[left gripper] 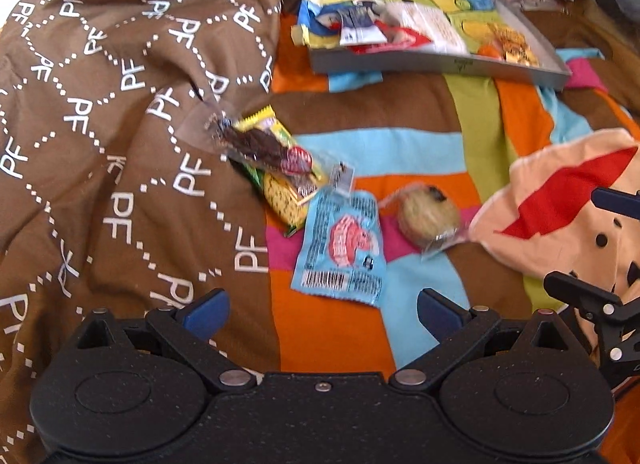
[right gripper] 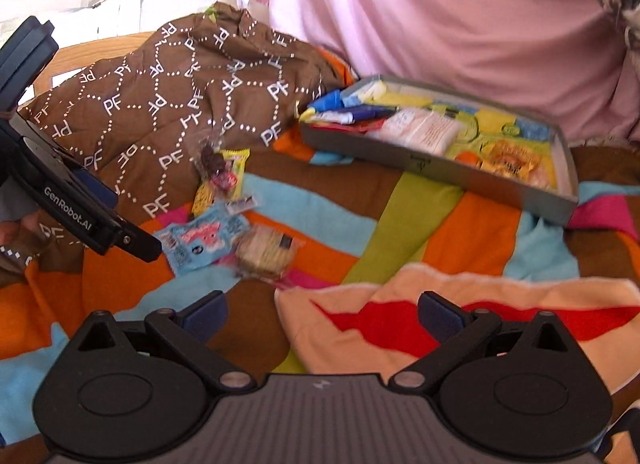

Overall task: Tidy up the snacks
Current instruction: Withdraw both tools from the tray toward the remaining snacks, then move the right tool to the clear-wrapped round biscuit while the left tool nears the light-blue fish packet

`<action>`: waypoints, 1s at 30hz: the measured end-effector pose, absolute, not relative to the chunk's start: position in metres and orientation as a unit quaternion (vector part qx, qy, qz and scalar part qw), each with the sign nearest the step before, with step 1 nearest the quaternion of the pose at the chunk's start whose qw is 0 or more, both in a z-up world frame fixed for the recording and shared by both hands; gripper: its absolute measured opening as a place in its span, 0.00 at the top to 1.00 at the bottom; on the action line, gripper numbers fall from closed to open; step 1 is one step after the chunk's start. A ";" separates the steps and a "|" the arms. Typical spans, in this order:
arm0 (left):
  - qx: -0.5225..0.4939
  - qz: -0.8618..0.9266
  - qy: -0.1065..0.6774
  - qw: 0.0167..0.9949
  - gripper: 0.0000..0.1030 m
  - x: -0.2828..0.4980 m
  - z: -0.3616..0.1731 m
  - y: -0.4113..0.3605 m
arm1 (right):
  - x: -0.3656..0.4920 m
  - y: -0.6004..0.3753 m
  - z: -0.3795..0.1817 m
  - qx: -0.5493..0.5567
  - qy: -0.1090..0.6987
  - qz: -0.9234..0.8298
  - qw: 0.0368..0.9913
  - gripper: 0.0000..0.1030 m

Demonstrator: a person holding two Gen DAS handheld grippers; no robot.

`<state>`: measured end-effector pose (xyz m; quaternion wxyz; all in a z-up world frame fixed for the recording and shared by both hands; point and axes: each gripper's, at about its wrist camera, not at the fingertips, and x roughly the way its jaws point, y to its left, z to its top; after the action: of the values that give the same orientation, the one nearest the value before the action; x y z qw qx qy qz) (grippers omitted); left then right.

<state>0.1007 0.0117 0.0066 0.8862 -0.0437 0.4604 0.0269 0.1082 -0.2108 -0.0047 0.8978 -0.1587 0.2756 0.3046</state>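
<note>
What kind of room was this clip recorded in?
Probably a bedroom: the snacks lie on a bed's striped blanket, beside a rumpled brown quilt. Pink cloth hangs behind the grey tray. Both claws are open.

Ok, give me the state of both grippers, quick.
Left gripper: open, holding nothing.
Right gripper: open, holding nothing.

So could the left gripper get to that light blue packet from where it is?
Probably yes. The left gripper is open, and the blue packet lies flat on the blanket just ahead of it, with nothing between. The yellow packet only touches its far corner.
</note>
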 end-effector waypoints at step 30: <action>-0.061 0.049 0.472 0.878 0.03 0.121 -0.008 0.030 | 0.141 -0.182 -0.032 -0.135 0.323 0.323 0.879 0.00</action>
<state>0.1209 0.0300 -0.0078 0.8782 -0.0609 0.4719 0.0493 0.1409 -0.1822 -0.0323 0.8792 -0.1346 0.3233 0.3230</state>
